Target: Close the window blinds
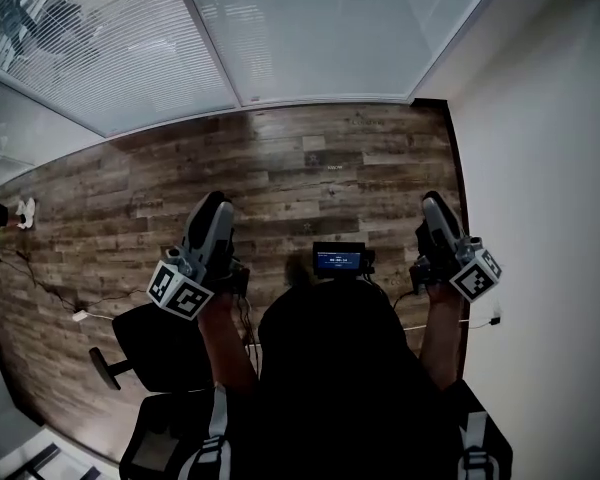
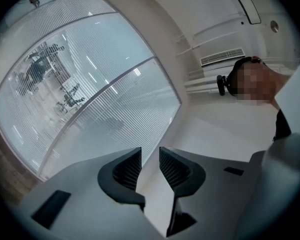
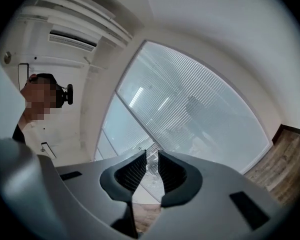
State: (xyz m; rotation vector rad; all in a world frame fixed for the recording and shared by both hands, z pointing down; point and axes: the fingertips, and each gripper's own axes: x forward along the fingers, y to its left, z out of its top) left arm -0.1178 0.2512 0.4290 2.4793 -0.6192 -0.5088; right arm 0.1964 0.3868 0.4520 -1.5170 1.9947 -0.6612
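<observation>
Both tools are hanging loose: the left gripper [image 2: 150,165] and the right gripper [image 3: 151,168] each have their jaws parted, with only air in the gap and nothing grabbed. The window blinds [image 1: 130,58] cover the glass wall ahead, past the wood floor [image 1: 300,158] and well apart from both grippers. Blurry shapes show through the slats at far left. A black chair [image 1: 155,343] is partly cut off. The little lit screen [image 1: 339,259] has text, but it's too tiny to read. The left marker cube [image 1: 180,290] just shows black-and-white squares.

Head view downward; gripper views sharing blinds [image 2: 90,84]
</observation>
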